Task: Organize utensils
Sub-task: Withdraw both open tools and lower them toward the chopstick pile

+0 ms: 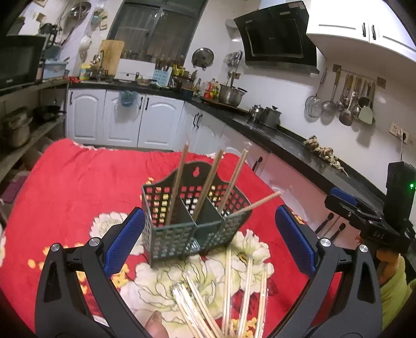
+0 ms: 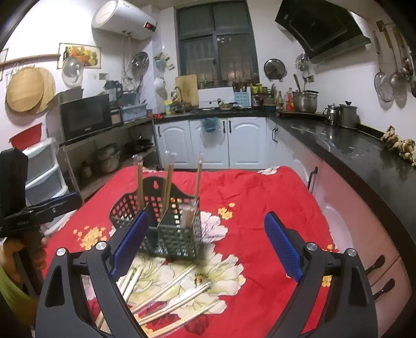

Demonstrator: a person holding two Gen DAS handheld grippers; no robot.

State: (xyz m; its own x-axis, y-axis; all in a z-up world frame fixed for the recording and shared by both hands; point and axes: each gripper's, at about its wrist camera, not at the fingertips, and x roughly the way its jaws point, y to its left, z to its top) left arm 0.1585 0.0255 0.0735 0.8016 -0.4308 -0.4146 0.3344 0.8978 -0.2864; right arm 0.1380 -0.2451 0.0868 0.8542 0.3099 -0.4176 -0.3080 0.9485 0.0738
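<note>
The loose chopsticks (image 2: 166, 293) are lying fanned on the red-clothed counter (image 2: 260, 208), just in front of the green holder (image 2: 176, 234) already carrying four. Their long axes are running toward the right gripper (image 2: 208, 247), seemingly the nearer one. Both the right gripper's and left gripper's (image 1: 210, 239) fingers are standing wide apart, gripping nothing.

A dark barred window (image 2: 217, 43) sat in the far white wall, above white cabinets (image 2: 210, 141) topped by a black counter (image 2: 338, 137) that ran along the right side. A black range hood (image 2: 322, 28) hung at the upper right. On the left, a microwave (image 2: 85, 117) rested on open shelving, with a water heater (image 2: 124, 19) mounted high above. The near table wore a red floral cloth (image 2: 260, 208).
</note>
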